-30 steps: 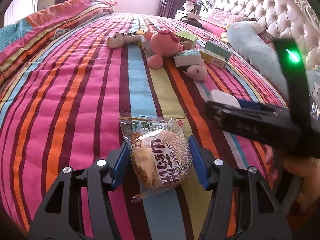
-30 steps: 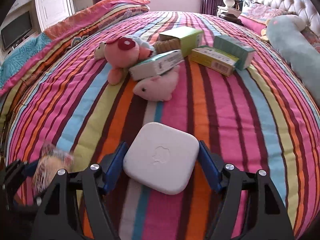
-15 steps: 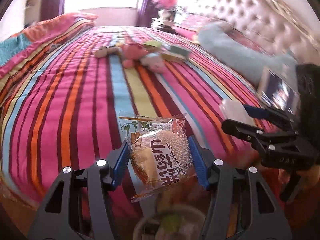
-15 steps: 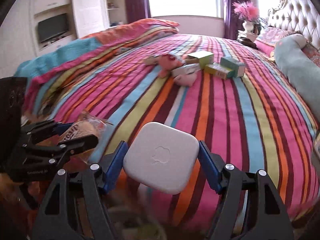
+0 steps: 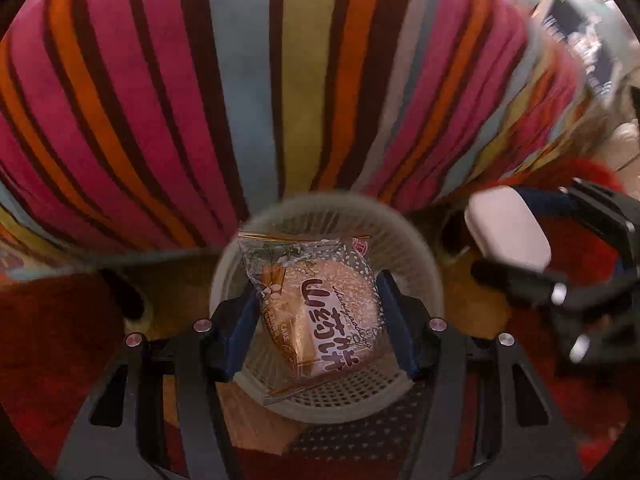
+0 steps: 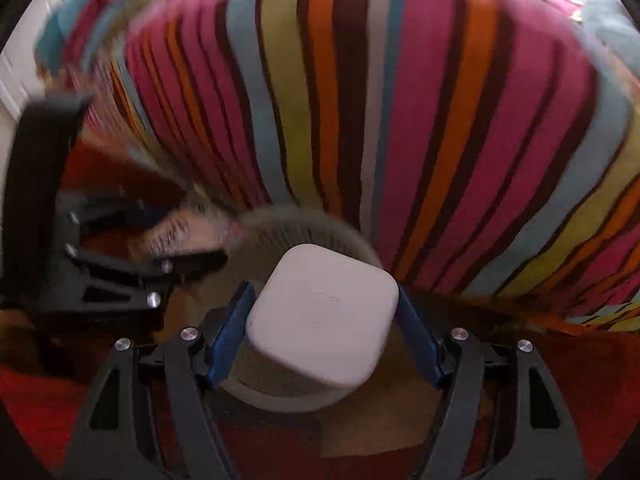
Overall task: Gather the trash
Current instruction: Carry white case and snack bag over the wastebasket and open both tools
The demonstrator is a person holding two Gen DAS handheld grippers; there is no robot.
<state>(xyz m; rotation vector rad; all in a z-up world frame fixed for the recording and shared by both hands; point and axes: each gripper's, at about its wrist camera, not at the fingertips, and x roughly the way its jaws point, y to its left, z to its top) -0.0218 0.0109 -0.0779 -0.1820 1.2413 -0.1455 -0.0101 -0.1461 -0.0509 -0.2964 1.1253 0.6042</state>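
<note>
We are pinching the snack packet [image 5: 320, 312] in our left gripper [image 5: 316, 320] over the white mesh basket [image 5: 424, 256]; our right gripper [image 6: 324, 324] is clamping the white square box [image 6: 320, 316] above it, beside the striped bedspread's [image 5: 240, 80] edge.

snack packet [image 5: 320, 312]: over mesh bin [image 5: 332, 400] | white box [image 6: 324, 316]: above bin

A round white perforated plastic basket [image 5: 336, 396] sits on the red patterned rug [image 5: 52, 344], against the hanging edge of the striped bedspread [image 5: 248, 80]; a clear-wrapped sesame cake packet [image 5: 320, 312] hangs over its opening, a white rounded square box [image 5: 508, 232] to its right.
</note>
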